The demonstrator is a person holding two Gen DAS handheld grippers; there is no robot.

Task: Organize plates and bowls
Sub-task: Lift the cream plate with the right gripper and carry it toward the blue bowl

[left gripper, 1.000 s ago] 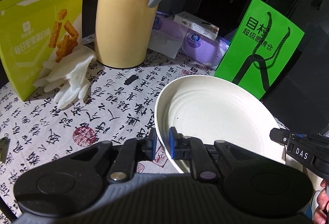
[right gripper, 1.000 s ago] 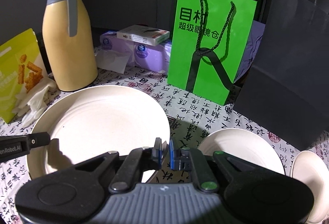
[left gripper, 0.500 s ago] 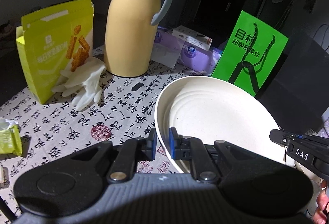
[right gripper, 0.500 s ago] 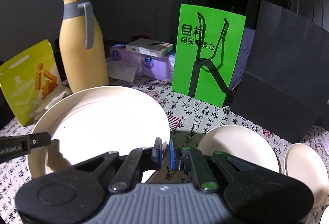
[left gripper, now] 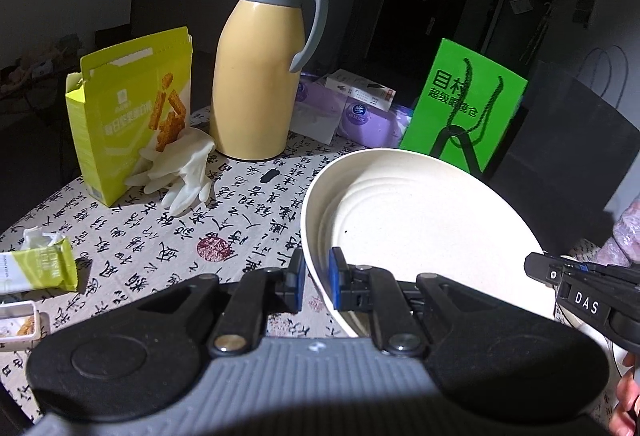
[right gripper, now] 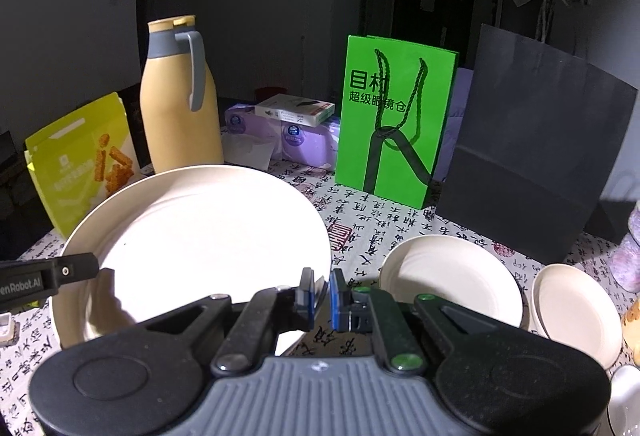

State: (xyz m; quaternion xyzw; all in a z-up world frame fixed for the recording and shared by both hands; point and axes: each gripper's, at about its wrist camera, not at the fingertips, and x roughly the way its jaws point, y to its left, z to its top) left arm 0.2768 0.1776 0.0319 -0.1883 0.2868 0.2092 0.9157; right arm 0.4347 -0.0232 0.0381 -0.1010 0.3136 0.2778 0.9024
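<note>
Two grippers hold one large cream plate (left gripper: 420, 232) between them, each clamped on an opposite side of its rim. Your left gripper (left gripper: 317, 282) has its blue-padded fingers (left gripper: 298, 282) closed on the plate's left edge, one pad outside the rim and one inside. Your right gripper (right gripper: 320, 294) pinches the right edge the same way, its pads nearly meeting across the thin rim. The plate sits tilted, with its shadow falling on the cloth below it.

Beyond the right fingers, to their right, two smaller cream plates (right gripper: 452, 276) (right gripper: 574, 310) lie on the calligraphy-print tablecloth (left gripper: 132, 236), the nearer one just beside the held plate and the farther one overlapping its far side. Ahead of them a green paper bag (right gripper: 396, 124) stands upright, with a dark grey paper bag (right gripper: 532, 164) beside it on the right.

Beyond the left fingers, a yellow thermos jug (left gripper: 260, 76) with a grey handle stands upright well ahead. Left of it stands an opened yellow snack box (left gripper: 124, 116), with white rubber gloves (left gripper: 180, 172) lying against its base. Purple tissue packs (left gripper: 360, 112) sit behind the jug, with a small white box on top. A torn snack wrapper (left gripper: 38, 268) lies far left of the fingers. Part of a hand (left gripper: 626, 408) shows at the lower right edge of the left view.
</note>
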